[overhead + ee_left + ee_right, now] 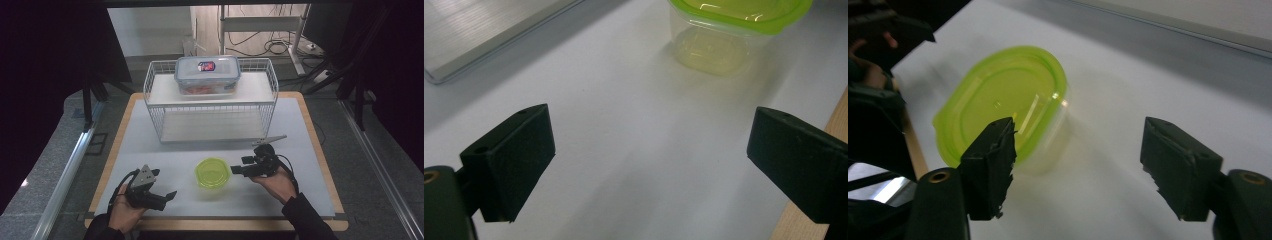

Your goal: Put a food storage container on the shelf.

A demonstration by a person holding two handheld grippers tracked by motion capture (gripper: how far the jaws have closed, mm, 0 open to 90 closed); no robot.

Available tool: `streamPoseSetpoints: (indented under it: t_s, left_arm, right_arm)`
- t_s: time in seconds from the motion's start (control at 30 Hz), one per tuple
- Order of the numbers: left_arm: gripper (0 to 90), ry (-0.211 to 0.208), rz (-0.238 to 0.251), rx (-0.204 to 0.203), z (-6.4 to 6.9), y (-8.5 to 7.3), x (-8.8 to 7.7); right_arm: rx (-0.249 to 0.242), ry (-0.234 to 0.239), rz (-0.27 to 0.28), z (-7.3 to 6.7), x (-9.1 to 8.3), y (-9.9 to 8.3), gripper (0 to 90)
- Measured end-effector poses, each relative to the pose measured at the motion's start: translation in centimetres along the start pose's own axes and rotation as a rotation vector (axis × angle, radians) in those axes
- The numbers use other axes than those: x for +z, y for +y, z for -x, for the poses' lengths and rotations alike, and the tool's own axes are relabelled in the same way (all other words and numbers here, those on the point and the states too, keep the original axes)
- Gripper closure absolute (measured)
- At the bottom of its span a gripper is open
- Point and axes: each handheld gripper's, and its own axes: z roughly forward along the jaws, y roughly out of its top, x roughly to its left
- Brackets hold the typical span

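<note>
While the small clear plastic container with the lime-green lid (pixel 213 173) stands upright on the white mat near the front edge of the bench (pixel 320 150), roughly midway between its left and right sides, it is gripped by neither tool. Its lid is seen seated on it, and no lifting or carrying has yet been achieved, as far as can be judged.

Just to its right the right tool (pixel 239 169) is held level and pointed at the container's side; in the right gripper view its black pads (pixel 990 160) are seen partly apart with bare mat between them, and one pad overlaps the lid's rim only in the line of sight, so contact cannot be confirmed. A grasp of the container is judged to be the step in hand and is not completed.

Towards the front left corner the left tool (pixel 167 196) is held near the mat, well apart from the container, with its pads (pixel 519 160) spread wide and nothing between them.

Behind, at the back of the bench, a white wire shelf rack (pixel 155 107) is placed, and on its upper shelf a larger clear lidded food box (pixel 207 74) is set. If the small container is meant for that rack, the whole transfer is judged to remain.
</note>
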Motion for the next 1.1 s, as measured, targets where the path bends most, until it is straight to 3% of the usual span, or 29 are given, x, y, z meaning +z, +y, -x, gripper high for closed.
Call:
streamPoseSetpoints:
  t_s: [0.23,0.53,0.57,0.63,0.7,0.77,1.1]
  left_arm:
    - [5.4,-0.008,-0.003,-0.001,0.1,0.0,0.1]
    - [5.6,-0.016,-0.009,0.008,0.2,0.0,0.2]
    - [5.6,-0.018,-0.009,0.008,0.2,0.0,0.2]
    - [5.7,-0.018,-0.010,0.007,0.2,0.0,0.2]
    - [5.7,-0.018,-0.010,0.008,0.2,0.0,0.2]
    - [5.7,-0.018,-0.010,0.008,0.2,0.0,0.3]
    - [5.8,-0.020,-0.018,0.013,0.2,0.0,0.3]
  right_arm:
    - [0.062,0.087,-0.052,0.2,2.1,1.4,44.5]
    - [0.125,0.162,-0.115,0.8,4.0,1.7,58.8]
    - [0.160,0.198,-0.112,1.1,4.2,1.6,63.3]
    - [0.182,0.215,-0.111,1.4,4.2,1.7,65.7]
    - [0.193,0.222,-0.110,1.5,4.2,1.7,67.6]
    - [0.201,0.221,-0.106,1.8,4.1,1.6,75.8]
    - [0.200,0.239,-0.122,1.3,4.1,1.9,80.7]
